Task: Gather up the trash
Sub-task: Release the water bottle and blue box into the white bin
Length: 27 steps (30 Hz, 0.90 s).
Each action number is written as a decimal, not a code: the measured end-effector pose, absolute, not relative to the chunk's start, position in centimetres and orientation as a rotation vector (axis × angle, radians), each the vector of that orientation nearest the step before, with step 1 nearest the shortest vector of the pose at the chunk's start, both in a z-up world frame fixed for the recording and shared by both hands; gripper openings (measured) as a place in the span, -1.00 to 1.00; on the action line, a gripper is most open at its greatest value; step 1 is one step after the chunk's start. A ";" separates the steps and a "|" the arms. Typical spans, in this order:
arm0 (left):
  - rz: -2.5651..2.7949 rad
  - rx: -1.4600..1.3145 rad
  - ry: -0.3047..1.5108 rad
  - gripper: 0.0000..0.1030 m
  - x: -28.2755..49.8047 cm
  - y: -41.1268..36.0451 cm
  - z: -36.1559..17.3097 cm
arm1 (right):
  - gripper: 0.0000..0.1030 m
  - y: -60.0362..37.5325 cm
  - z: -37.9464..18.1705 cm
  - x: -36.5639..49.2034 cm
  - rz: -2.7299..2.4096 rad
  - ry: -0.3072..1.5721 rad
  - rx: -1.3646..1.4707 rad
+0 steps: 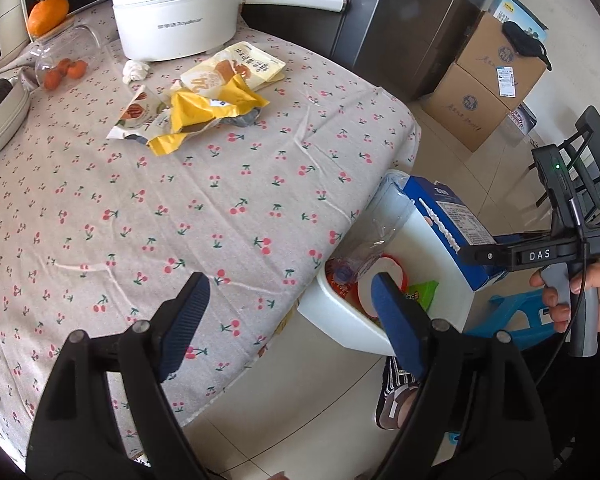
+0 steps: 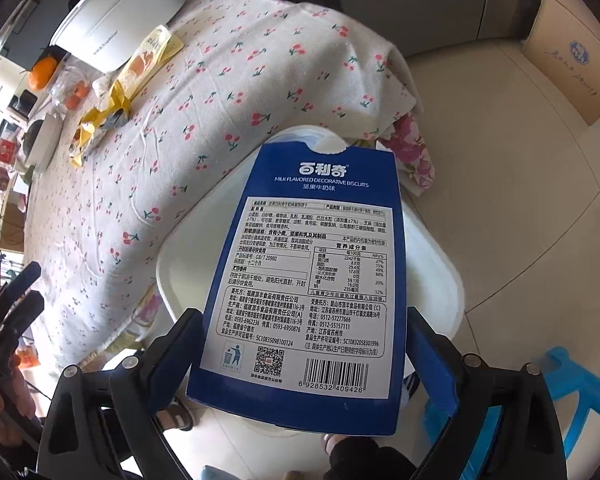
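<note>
My right gripper point(image 2: 304, 344) has its jaws clenched on the blue biscuit box point(image 2: 308, 276), holding it by its two side edges, label side facing me, right above the white trash bin point(image 2: 440, 280) that stands on the floor against the edge of the counter point(image 1: 180, 200). My left gripper point(image 1: 290, 312) hangs over the near edge of the cherry-print cloth with its jaws released and nothing between them. The risk I see is the drop: the box is long and flat and looks nearly as wide as the bin's mouth, so if I let go while it sits tilted it could bridge the rim, lean on the wall, or tip out onto the floor tiles. I judge it also needs to go in end first, because the bin already holds a crushed clear plastic bottle point(image 1: 364, 256), a red-and-white round lid or cup point(image 1: 384, 276) and a green wrapper point(image 1: 422, 292), which leave little room. On the counter more trash waits: yellow snack wrappers point(image 1: 208, 108) and a crumpled tissue point(image 1: 135, 71) near the white electric pot point(image 1: 176, 8). A tipped glass jar point(image 1: 66, 56) there holds small orange fruits; those are not trash, I think.
</note>
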<state>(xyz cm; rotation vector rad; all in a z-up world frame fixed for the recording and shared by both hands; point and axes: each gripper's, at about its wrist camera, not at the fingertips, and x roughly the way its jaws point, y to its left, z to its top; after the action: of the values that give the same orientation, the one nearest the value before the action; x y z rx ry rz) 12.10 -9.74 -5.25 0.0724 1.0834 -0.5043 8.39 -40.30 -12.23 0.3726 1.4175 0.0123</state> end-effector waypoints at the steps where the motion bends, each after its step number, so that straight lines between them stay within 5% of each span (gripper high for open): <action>1: -0.495 0.075 1.083 0.65 12.1 -9.4 -5.3 | 0.91 -39.9 -12.5 8.5 0.023 1.435 0.376; 9: -0.419 0.081 1.053 0.94 12.0 -6.6 -4.5 | 0.92 -38.6 -12.5 8.8 0.013 1.455 0.363; 27: -0.381 0.079 1.034 0.98 12.4 -5.4 -4.1 | 0.98 -37.8 -11.1 8.8 0.011 1.420 0.317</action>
<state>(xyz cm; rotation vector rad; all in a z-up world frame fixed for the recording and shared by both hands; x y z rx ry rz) 12.44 -5.37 -4.14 0.0788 1.0344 -0.3812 8.83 -37.84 -11.15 0.3174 1.4199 0.0106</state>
